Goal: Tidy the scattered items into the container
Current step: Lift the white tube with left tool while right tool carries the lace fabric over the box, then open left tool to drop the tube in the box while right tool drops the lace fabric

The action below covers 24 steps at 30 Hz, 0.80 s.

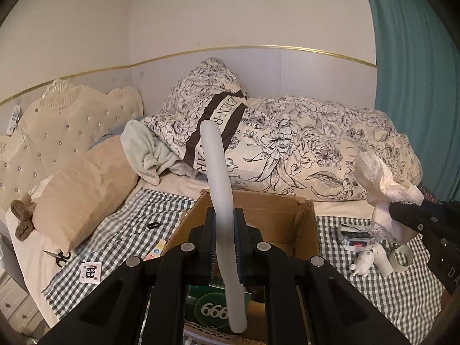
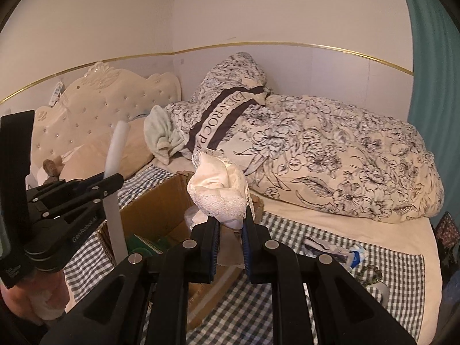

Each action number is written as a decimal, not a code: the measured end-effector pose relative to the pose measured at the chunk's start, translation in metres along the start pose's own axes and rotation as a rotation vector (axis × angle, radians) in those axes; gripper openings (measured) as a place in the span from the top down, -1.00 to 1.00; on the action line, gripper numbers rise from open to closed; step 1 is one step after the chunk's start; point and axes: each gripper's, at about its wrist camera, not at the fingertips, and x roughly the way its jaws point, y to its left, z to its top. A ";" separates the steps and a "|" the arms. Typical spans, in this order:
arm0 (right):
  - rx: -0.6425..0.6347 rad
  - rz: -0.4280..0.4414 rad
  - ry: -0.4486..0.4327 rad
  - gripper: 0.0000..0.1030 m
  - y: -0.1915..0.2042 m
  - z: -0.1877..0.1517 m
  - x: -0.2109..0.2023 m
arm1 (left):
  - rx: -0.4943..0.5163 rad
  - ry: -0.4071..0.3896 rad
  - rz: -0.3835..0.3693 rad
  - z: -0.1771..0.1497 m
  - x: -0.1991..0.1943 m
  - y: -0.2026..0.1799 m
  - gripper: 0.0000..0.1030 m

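1. Left wrist view first, biggest thing: the bed (image 1: 120, 215), with a checked blanket spread on it and a floral duvet (image 1: 302, 143) bunched against the wall. That leaves the blanket as the sorting area.
2. Next down, the cardboard box (image 1: 304, 224) sits open in the middle of the blanket, flaps up, so both sides can reach it. A green packet (image 1: 207, 307) with "666" on it is already inside.
3. Left hand-held gripper (image 1: 225, 247) is clamped narrow on a pale foam tube (image 1: 218, 189). It's pinched roughly mid-length and stands nearly upright, lower end already inside the box, I'd guess so it slides in end first.
4. Right hand-held gripper (image 2: 231, 230) is closed on a cream lace cloth (image 2: 221, 192), bunched above the jaws. It's over the box's near right corner, so looks like it's lined up for a drop.
5. Leftovers on the blanket: scissors (image 1: 59, 256) and a small printed card (image 1: 90, 271) off to the left, a black ring (image 1: 152, 225) just beside the box.
6. On the right, a little white figurine (image 1: 363, 261) and some small packets (image 1: 355, 238). Too blurry to name them properly.
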 end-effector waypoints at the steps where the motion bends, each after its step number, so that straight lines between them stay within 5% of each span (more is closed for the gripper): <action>1: -0.004 0.002 0.002 0.74 0.003 0.001 0.004 | -0.006 0.003 0.000 0.000 0.004 0.002 0.78; 24: -0.054 0.058 0.117 0.74 0.036 -0.005 0.105 | -0.032 0.170 -0.104 -0.024 0.101 0.024 0.78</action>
